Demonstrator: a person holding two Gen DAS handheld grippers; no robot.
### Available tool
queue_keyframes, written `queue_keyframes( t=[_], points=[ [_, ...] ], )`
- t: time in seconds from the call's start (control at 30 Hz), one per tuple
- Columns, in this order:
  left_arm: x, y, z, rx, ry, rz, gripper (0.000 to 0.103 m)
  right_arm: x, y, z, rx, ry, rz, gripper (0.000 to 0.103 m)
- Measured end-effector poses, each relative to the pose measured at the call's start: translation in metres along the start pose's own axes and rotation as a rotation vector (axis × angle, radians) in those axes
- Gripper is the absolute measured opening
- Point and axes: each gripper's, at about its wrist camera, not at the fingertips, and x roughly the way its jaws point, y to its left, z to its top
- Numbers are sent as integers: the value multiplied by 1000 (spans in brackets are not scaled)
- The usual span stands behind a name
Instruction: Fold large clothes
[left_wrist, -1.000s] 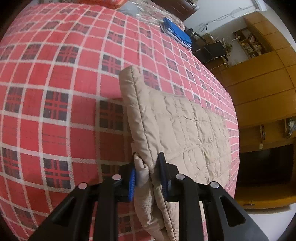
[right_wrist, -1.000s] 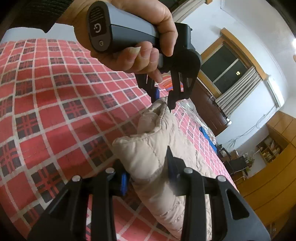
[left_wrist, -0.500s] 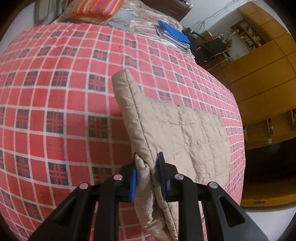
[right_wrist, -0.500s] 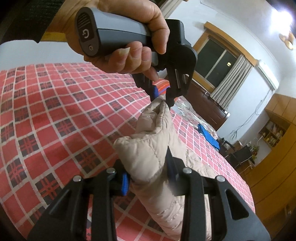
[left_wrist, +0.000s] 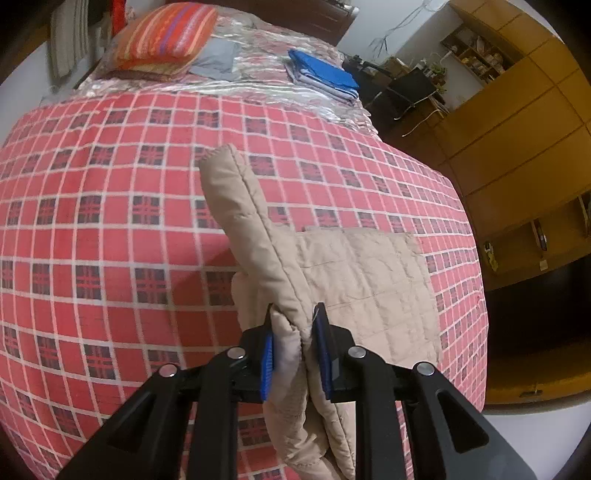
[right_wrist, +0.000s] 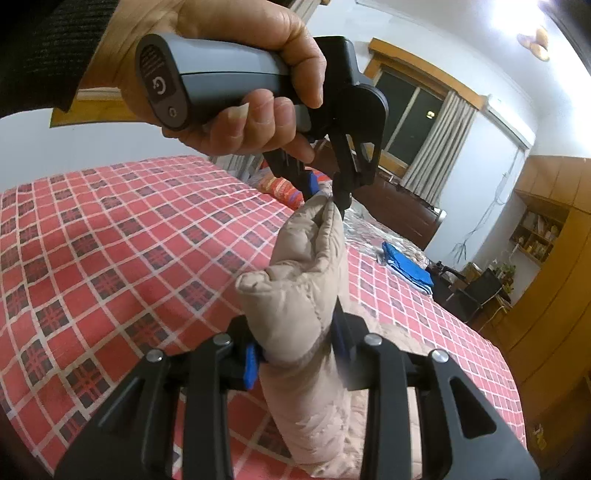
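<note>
- Jacket (left_wrist: 354, 280), beige and quilted, is half lifted off the red plaid bed (left_wrist: 92, 229): one part lies flat on the cover, and the near edge is bunched up in the air between our two grippers.
- Left gripper (left_wrist: 293, 354) is clamped on a thick pinch of the edge, blue pads pressed into the fabric.
- Right gripper (right_wrist: 295, 350) is likewise closed on a fat roll of it. In that view the hand (right_wrist: 255, 92) holds the left tool just above, nipping the top of the same ridge.
- We'd say we're mid-fold: an edge is raised, ready to be carried over the flat part.
- Next move probably calls for both grippers to travel together across the flat panel, keeping the edge taut, then lowering before letting go. Hard to tell which part of the garment we've got, sleeve or hem.
- Padding is bulky, so it may spring back or slide out.
- Around: striped pillow (left_wrist: 166, 35) and folded blue cloth (left_wrist: 325, 75) at the far end of the bed, wooden wardrobe (left_wrist: 517, 129) to the side. All well apart from the jacket; nothing in the way.
</note>
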Motion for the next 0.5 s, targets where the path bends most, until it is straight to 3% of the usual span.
queue_keyframes(
  t=[0.5],
  points=[
    [10, -89, 16, 90, 4, 27, 20, -18, -62, -16, 109, -19, -47, 30]
  ],
)
